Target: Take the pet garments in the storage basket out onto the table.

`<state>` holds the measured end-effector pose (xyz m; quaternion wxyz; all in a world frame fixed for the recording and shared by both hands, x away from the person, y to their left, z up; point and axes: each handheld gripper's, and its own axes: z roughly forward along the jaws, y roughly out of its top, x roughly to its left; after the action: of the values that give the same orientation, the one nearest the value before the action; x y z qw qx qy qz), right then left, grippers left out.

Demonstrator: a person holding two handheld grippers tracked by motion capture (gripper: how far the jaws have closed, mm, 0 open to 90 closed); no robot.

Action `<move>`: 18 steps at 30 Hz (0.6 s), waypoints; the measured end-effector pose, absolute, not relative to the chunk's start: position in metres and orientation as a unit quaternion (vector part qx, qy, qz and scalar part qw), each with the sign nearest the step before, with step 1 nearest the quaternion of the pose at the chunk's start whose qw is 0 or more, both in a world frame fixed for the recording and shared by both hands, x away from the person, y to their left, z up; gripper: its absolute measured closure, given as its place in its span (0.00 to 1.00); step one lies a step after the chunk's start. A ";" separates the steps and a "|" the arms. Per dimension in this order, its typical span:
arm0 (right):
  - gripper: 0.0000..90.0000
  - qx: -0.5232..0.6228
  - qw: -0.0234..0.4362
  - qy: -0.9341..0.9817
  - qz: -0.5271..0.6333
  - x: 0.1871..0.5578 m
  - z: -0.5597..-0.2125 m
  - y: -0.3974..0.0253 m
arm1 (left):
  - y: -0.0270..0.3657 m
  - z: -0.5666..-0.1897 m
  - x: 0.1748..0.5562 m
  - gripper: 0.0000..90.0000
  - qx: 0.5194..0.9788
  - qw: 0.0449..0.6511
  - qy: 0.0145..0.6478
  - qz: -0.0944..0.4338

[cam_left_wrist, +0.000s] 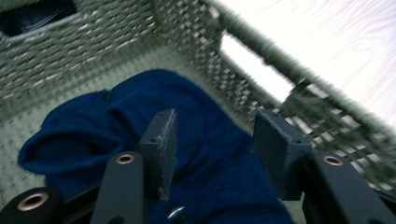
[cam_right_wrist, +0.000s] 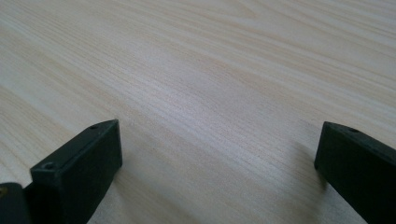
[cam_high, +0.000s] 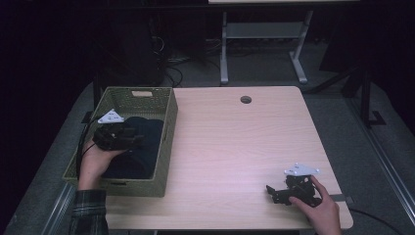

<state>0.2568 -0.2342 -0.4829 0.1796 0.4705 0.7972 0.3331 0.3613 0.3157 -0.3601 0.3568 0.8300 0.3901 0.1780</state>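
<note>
A dark blue woolly cloth is lying bunched up inside the woven green basket, which is sitting on the left side of the worktop; the left claw is hanging just above the cloth with its jaws apart and nothing between them, so it is probably getting ready to pick the cloth up or has just let it drop; the right claw is resting low over the bare wood near the front right corner, well apart from the basket, jaws wide apart and holding nothing, most likely waiting its turn; the worktop is pale wood with a round hole near the back edge; the room behind is looking dark, with grey floor and white table legs.
</note>
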 end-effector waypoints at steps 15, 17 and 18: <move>0.00 0.470 0.180 0.797 0.333 0.257 -0.483 -0.234 | 0.330 -0.384 0.374 0.52 0.838 0.317 0.409 0.174; 0.00 0.470 0.180 0.797 0.333 0.257 -0.483 -0.234 | 0.332 -0.388 0.375 0.50 0.838 0.314 0.413 0.168; 0.00 0.470 0.180 0.797 0.333 0.257 -0.483 -0.234 | 0.332 -0.390 0.375 0.49 0.839 0.312 0.415 0.165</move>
<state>0.2568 -0.2343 -0.4830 0.1798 0.4701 0.7973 0.3332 0.3755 0.3319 -0.3896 0.3117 0.8389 0.4147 0.1650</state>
